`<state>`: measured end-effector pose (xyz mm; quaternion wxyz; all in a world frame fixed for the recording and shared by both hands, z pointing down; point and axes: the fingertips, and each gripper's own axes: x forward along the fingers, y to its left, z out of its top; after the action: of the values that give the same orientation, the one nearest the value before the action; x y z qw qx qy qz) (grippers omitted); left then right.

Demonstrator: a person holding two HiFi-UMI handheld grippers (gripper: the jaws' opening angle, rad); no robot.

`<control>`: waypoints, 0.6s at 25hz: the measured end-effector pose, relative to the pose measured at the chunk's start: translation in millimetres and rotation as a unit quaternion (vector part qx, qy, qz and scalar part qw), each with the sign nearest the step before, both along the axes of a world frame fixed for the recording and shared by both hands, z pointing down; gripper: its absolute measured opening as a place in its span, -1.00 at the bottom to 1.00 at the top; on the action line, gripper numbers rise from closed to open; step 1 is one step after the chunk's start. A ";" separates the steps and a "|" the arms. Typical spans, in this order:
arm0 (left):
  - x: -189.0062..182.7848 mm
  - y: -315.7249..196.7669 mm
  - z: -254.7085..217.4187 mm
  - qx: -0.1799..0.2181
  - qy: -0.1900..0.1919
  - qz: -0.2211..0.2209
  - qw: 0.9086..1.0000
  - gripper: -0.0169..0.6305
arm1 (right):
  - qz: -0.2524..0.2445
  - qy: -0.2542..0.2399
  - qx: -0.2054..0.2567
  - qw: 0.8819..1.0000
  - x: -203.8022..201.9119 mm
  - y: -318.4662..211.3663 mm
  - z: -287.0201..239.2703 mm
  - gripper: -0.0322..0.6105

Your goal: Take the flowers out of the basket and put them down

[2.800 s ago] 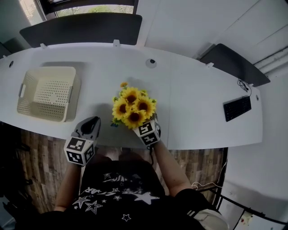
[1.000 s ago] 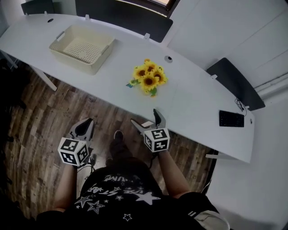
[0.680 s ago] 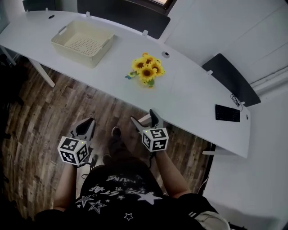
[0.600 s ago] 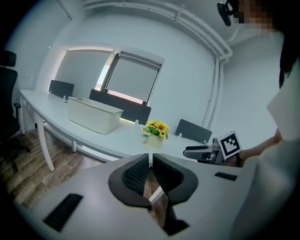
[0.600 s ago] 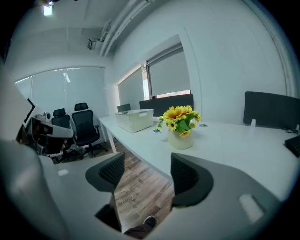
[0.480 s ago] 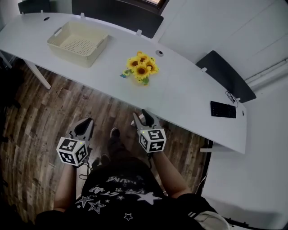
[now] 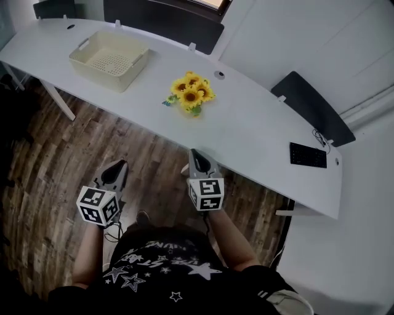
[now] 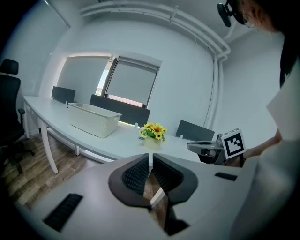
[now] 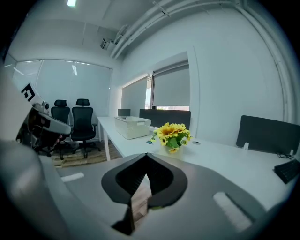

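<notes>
Worktop: long white desk (image 7: pixel 258 132), curved along its front edge; two dark partition panels (image 7: pixel 163 18) stood along its rear edge.
Floor: wooden boards (image 7: pixel 74 147) lay between the person and the front edge of the worktop.
Keyboard: a dark keyboard (image 7: pixel 308 155) lay near the right end of the worktop, well apart from everything else.
Chairs: black office chairs (image 9: pixel 70 119) stood beyond the left end, seen in the right gripper view.
Basket: cream basket (image 7: pixel 98 72) sat upright near the left end of the worktop, its perforated bottom fully in view.
Flowers: the sunflower bunch (image 7: pixel 189 93) stood upright on the worktop about midway along it, between front and rear edges, to the right of the basket and well apart from it.
Left gripper: left gripper (image 7: pixel 117 167) was held over the floor, clear of the front edge; jaws narrow, a thin slit between the pads, gripping nothing.
Right gripper: right gripper (image 7: pixel 197 157) pointed at the front edge of the worktop, well short of the flowers; jaw tips met, gripping nothing.
</notes>
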<state>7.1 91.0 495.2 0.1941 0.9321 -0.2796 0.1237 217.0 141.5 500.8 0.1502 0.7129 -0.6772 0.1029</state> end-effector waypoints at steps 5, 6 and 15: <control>13.8 27.1 -0.9 -0.008 -0.010 -0.033 0.999 -0.85 | -0.064 -0.014 -0.002 0.998 -2.9 23.9 6.2 -0.89; 17.5 33.5 -1.9 -0.007 -0.011 -0.036 0.999 -0.85 | -0.074 -0.015 -0.002 0.997 -2.3 30.5 8.1 -0.89; 48.3 96.1 -9.4 0.017 -0.020 -0.040 0.999 -0.85 | -0.123 -0.018 -0.011 0.992 9.1 90.3 19.3 -0.89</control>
<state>55.4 187.1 485.7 0.1772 0.9207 -0.3226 0.1296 226.2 231.8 520.0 0.1575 0.6202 -0.7615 0.1036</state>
